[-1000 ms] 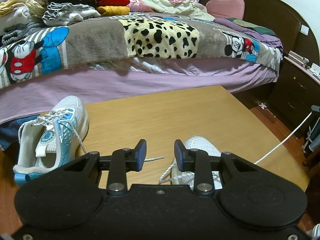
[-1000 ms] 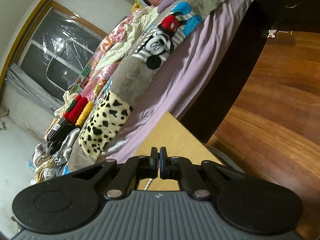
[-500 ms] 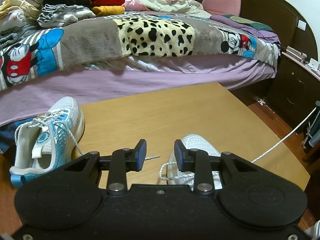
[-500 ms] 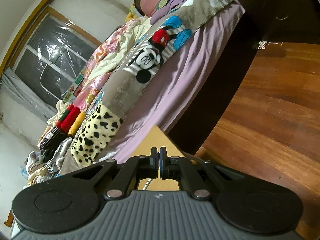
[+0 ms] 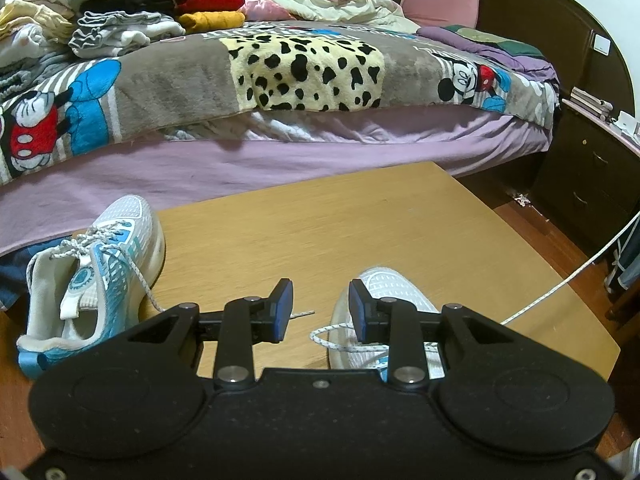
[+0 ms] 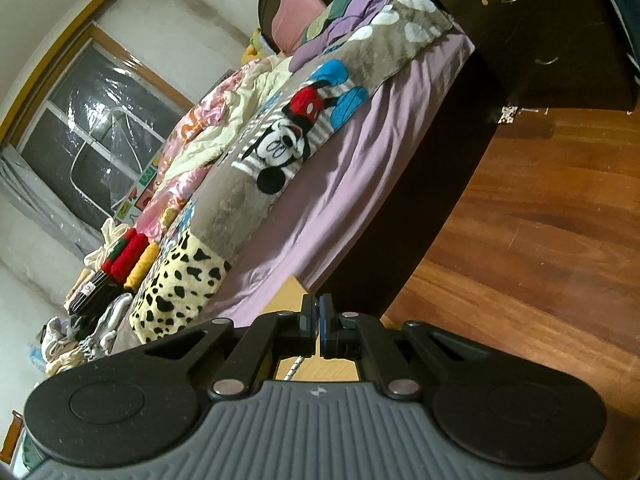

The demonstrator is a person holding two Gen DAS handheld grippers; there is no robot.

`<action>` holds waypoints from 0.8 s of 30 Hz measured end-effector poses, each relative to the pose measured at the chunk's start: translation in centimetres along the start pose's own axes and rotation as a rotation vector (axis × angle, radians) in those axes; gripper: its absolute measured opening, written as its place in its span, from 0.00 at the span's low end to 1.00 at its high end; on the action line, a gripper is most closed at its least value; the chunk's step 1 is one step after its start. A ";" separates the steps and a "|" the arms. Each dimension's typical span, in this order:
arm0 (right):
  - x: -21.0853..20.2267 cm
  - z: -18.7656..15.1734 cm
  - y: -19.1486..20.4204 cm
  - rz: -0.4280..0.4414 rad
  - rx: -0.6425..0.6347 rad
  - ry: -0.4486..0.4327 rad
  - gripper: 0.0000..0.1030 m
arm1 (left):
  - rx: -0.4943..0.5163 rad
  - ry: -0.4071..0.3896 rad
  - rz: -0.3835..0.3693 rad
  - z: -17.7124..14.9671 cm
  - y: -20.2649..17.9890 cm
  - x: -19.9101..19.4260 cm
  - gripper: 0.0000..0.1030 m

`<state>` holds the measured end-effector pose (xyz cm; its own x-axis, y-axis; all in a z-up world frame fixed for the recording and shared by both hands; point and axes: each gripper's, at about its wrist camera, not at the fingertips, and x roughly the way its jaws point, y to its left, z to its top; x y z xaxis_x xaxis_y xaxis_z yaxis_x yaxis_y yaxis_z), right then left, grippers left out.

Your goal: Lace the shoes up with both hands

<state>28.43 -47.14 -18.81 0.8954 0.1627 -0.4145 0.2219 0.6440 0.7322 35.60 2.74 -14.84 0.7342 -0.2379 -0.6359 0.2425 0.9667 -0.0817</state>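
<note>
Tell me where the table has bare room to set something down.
The table is bare between the bed and the two shoes. It's crowded near the left gripper: the near shoe, its lace, and the blue-and-white shoe.

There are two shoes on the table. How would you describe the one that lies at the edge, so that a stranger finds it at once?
Start at the bed with the cartoon-mouse blanket, then look down to the light wooden table before it. At the table's left edge lies a white and blue sneaker, already laced, its toe toward the bed. The other sneaker is half hidden behind the left claw.
</note>
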 end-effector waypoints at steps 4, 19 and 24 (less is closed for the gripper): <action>-0.6 0.5 -0.5 -0.008 0.001 -0.013 0.04 | 0.008 0.002 0.001 0.0 -0.2 0.1 0.28; -3.5 2.6 -3.4 -0.038 0.023 -0.071 0.04 | 0.028 0.004 0.017 0.0 -0.8 0.2 0.31; -4.2 2.9 -4.2 -0.040 0.027 -0.076 0.04 | 0.035 0.002 0.031 0.2 -0.7 0.1 0.31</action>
<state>24.85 -52.68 -18.54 0.9121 0.0798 -0.4021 0.2672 0.6283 0.7307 35.59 1.98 -14.71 0.7406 -0.2073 -0.6392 0.2411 0.9699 -0.0351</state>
